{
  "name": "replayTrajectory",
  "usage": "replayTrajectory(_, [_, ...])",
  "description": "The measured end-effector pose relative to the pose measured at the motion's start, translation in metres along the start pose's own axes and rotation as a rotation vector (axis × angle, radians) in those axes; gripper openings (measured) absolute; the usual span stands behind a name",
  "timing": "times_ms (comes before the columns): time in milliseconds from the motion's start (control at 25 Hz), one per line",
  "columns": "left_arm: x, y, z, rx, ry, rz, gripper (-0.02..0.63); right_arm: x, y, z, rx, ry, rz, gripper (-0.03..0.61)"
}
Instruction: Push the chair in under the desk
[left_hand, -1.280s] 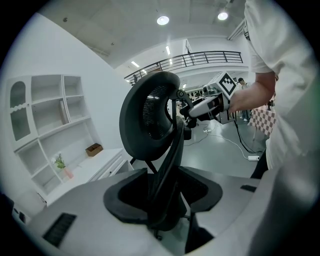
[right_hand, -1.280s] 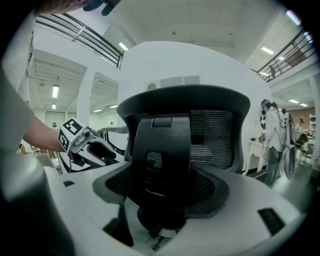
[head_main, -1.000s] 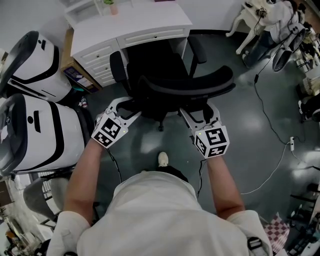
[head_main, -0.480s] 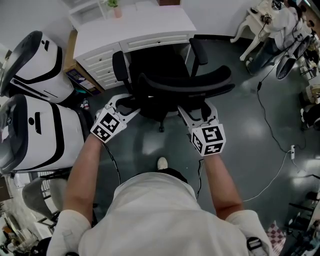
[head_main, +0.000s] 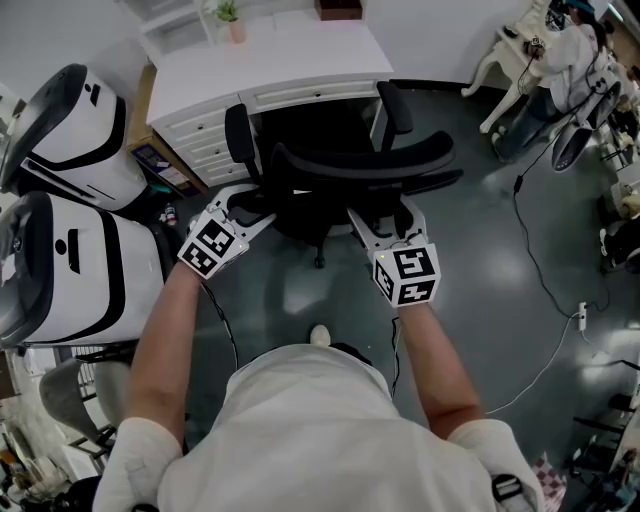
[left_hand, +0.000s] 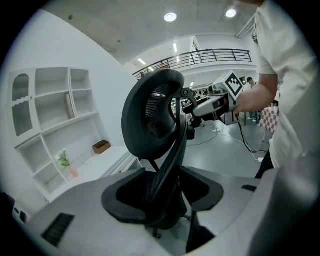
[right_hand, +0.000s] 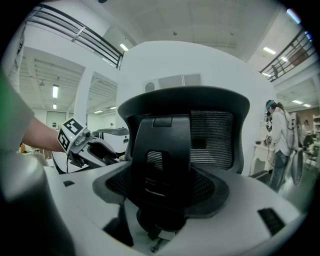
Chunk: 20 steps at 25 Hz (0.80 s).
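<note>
The markings in plain sight are black-and-white square codes on the left gripper's (head_main: 250, 207) cube (head_main: 212, 246) and on the right gripper's (head_main: 380, 214) cube (head_main: 406, 275). Straight ahead of both tools stands the black chair (head_main: 360, 165). Its seat faces away from them toward the white desk (head_main: 270, 62), its front is at the knee gap, and its backrest is nearest the jaws. The backrest's long curve runs crosswise from 1 gripper to the other. The left gripper's jaws stand wide and have just been opening, with the backrest's left edge between them. The right gripper's jaws also stand wide, astride the black spine behind the mesh.
</note>
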<state>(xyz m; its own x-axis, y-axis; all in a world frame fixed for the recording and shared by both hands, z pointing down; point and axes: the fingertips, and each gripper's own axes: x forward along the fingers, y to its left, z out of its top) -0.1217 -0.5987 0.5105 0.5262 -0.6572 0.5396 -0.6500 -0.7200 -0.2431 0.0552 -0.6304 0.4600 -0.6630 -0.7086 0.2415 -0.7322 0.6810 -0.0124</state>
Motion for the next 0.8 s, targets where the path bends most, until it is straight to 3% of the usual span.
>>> replayTrajectory(800, [0.019,0.044,0.000,-0.014,-0.002,0.012,0.222,0.040,-0.012,0.011,-0.007,0.000,0.002,0.318])
